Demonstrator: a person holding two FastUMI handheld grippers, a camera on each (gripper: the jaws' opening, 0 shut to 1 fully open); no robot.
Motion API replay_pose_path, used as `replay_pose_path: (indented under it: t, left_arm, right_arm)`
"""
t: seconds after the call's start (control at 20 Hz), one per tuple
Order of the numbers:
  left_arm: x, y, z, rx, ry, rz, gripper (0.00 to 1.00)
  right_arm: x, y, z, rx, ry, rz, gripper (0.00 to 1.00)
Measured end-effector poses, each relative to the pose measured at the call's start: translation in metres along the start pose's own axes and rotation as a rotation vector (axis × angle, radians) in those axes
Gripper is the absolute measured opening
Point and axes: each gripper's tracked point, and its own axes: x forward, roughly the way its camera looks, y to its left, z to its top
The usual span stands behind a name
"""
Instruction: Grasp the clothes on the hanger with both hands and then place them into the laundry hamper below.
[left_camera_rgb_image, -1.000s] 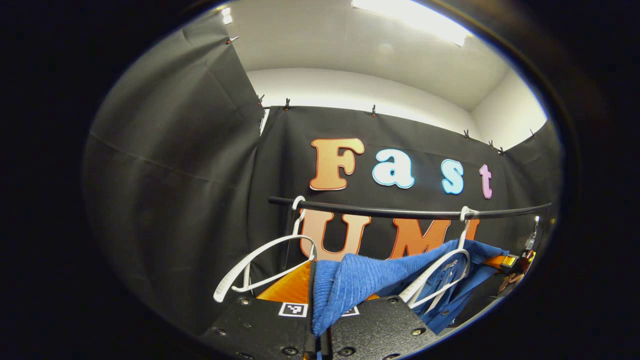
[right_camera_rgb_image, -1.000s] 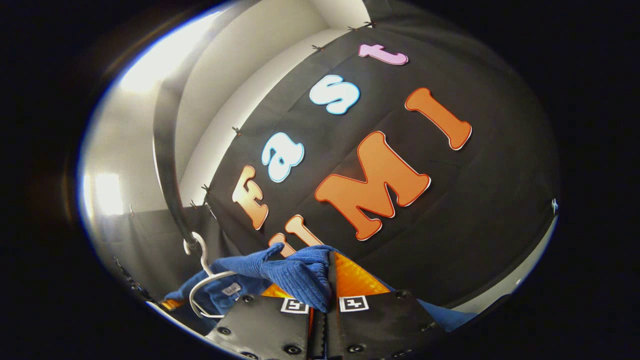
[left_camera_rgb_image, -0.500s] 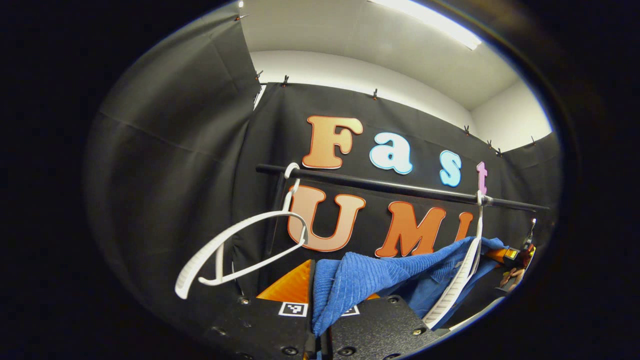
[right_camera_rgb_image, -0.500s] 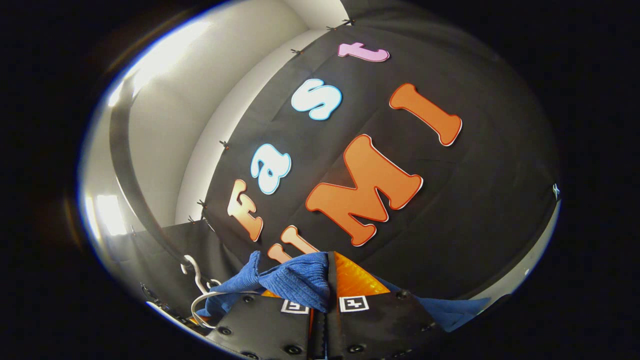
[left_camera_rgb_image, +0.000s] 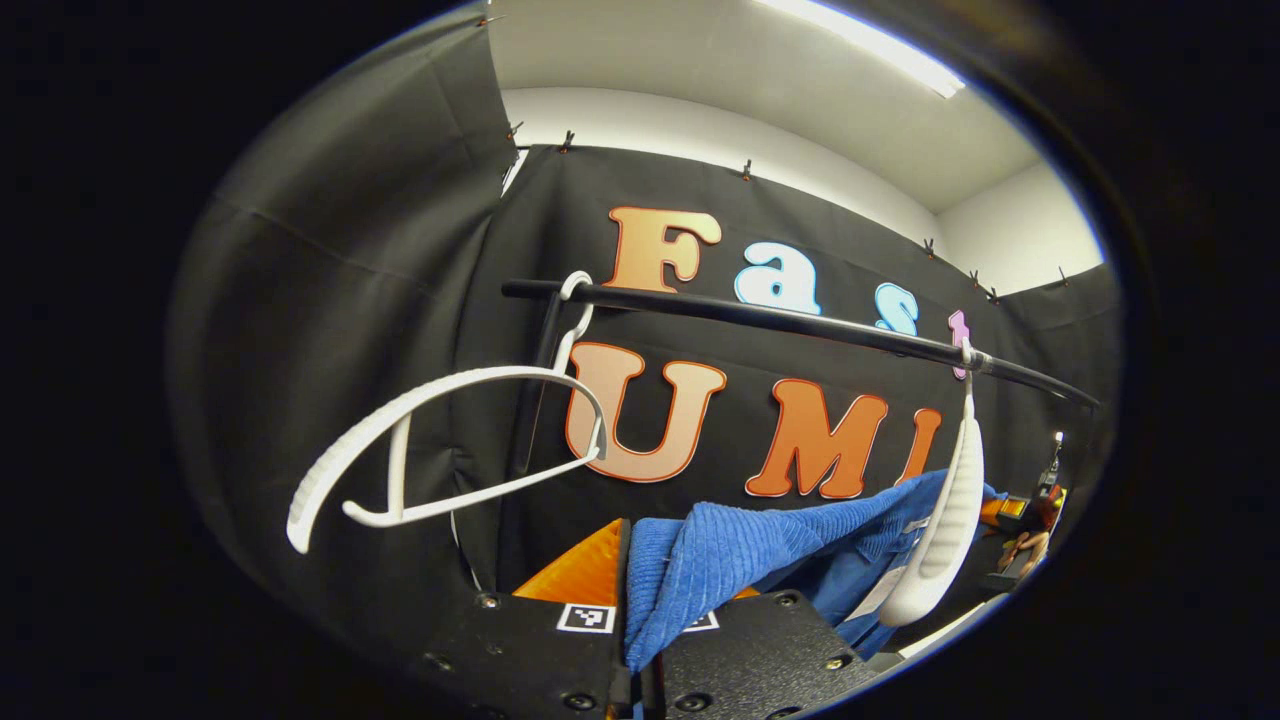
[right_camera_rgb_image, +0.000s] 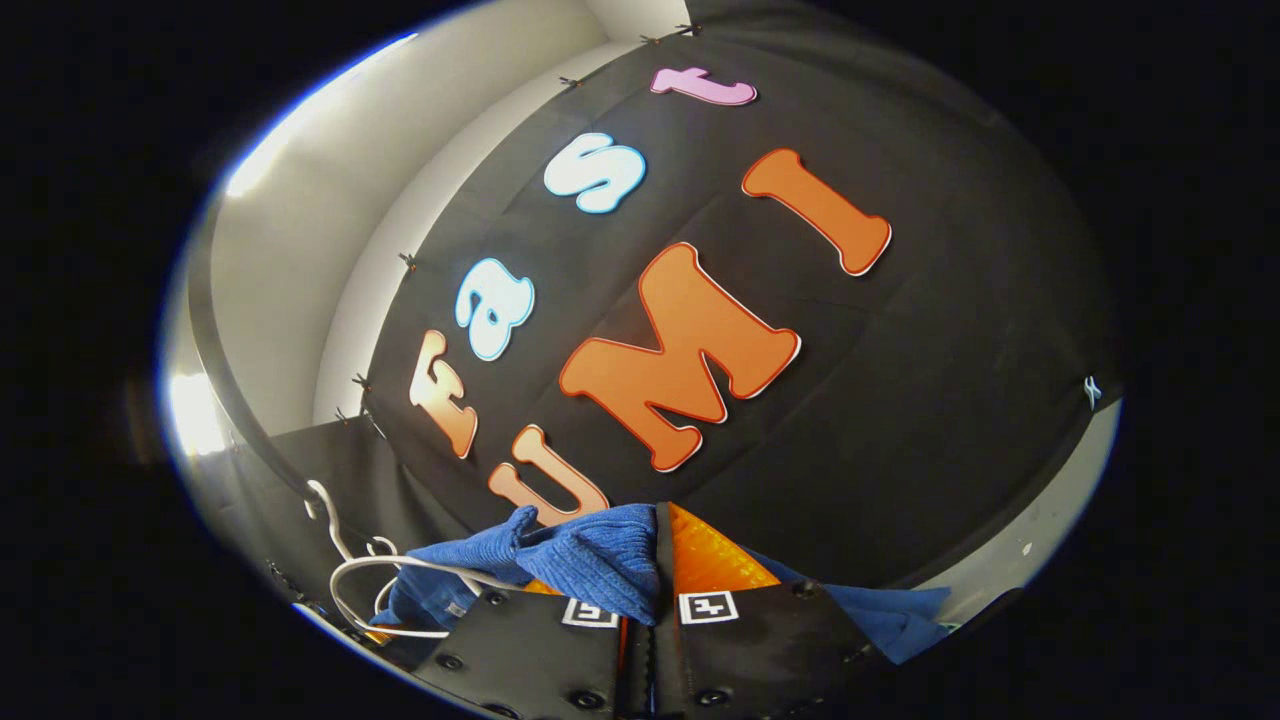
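I see both grippers, left (left_camera_rgb_image: 636, 640) and right (right_camera_rgb_image: 655, 610), clenched on the blue ribbed knit garment (left_camera_rgb_image: 740, 555); an empty white plastic hanger (left_camera_rgb_image: 440, 445) hangs in the left gripper view.

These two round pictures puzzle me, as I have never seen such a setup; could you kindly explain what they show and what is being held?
No robot arm is at work here: a person carries a hand-held gripper in each hand, and a fisheye camera rides on each one, looking forward along its two fingers. The left gripper view shows the left hand-held gripper at the bottom, shut on a fold of a blue garment. The right gripper view shows the right hand-held gripper shut on another part of the same blue cloth. Behind, a black rail carries two white hangers: an empty hanger on the left and a second hanger that the garment still drapes against. At the far right of the left gripper view, the other gripper shows small. The hamper lies below, outside what I can describe.
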Motion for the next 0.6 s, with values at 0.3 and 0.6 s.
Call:
replay_pose_path:
  t: [0.3, 0.6]
  left_arm:
    - [-0.016, 0.010, -0.030, -0.025, 0.058, 0.010, 0.05]
    - [-0.032, -0.004, -0.065, 0.017, 0.115, -0.010, 0.05]
  right_arm:
    - [-0.002, -0.023, -0.026, -0.044, 0.060, -0.065, 0.15]
    - [-0.026, -0.054, -0.048, -0.085, 0.100, -0.152, 0.15]
